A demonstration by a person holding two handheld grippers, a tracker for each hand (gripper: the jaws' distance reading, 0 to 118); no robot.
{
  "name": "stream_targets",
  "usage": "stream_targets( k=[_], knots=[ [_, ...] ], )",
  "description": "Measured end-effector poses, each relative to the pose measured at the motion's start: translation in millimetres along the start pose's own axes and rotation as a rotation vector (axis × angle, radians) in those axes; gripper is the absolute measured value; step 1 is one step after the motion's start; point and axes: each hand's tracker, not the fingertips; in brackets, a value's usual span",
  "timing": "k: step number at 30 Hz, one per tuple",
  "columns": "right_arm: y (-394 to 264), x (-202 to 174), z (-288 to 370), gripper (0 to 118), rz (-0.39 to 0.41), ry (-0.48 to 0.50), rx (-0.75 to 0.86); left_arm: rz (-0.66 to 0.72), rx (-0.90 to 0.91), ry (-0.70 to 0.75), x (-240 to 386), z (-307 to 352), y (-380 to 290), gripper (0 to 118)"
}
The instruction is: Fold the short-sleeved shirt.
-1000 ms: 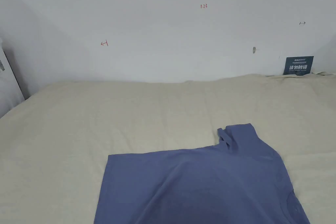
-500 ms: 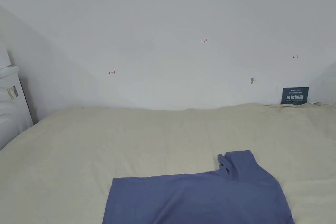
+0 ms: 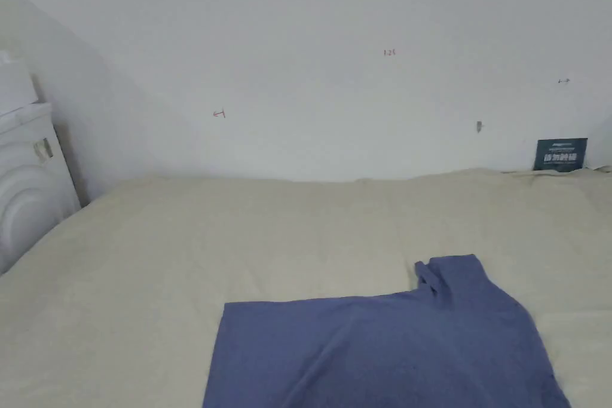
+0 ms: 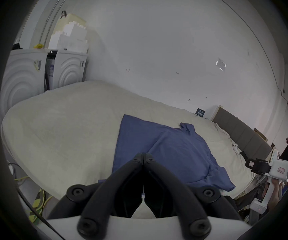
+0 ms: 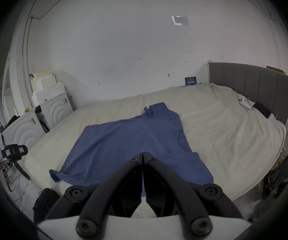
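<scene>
Bed: we see a cream sheet (image 3: 239, 236) under everything; white wall (image 3: 299, 39) behind
Left gripper (image 4: 143, 154): jaws together, empty, held above the bed's near edge
Right gripper (image 5: 142, 153): jaws together, empty, likewise near us
Shirt (image 5: 131, 139): blue, spread flat on the sheet; far sleeve (image 3: 448, 275) rumpled
Beyond: grey headboard (image 5: 252, 81)

Near part of the blue short-sleeved cotton shirt (image 3: 382, 349) cut off by the head view's lower edge, its front hem hidden behind the right black two-jaw tool (image 5: 142, 154); small dark wall card (image 3: 560, 154) unreadable.
</scene>
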Motion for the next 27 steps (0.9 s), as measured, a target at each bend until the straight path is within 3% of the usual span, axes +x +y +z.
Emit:
stream_targets(
  k=[9,10,13,14,15,22,24,26,27],
  knots=[
    [-14,-4,-6,0,-0.016,0.047,-0.048,0.005,-0.099,0.116,-35,-22,-19,3],
    [-16,-5,-7,0,-0.015,0.048,-0.056,0.001,-0.125,0.144,-36,-27,-25,12],
    [-18,-5,-11,0,-0.023,0.059,-0.077,-0.012,-0.179,0.186,-41,-50,-45,79],
    [-19,-5,-12,0,-0.028,0.069,-0.085,-0.013,-0.198,0.185,-43,-58,-51,93],
    [-19,-4,-13,0,-0.027,0.074,-0.095,-0.011,-0.218,0.184,-44,-65,-60,95],
    [-16,-6,-16,0,-0.014,0.056,-0.119,-0.016,-0.254,0.173,-60,-108,-87,89],
    [-16,-3,-17,0,-0.019,0.053,-0.123,0.011,-0.241,0.149,-63,-114,-86,62],
    [-18,-1,-17,0,-0.026,0.040,-0.129,0.010,-0.240,0.152,-63,-119,-87,19],
    [-18,0,-16,0,-0.031,0.037,-0.131,0.006,-0.250,0.149,-61,-120,-88,18]
  ],
)
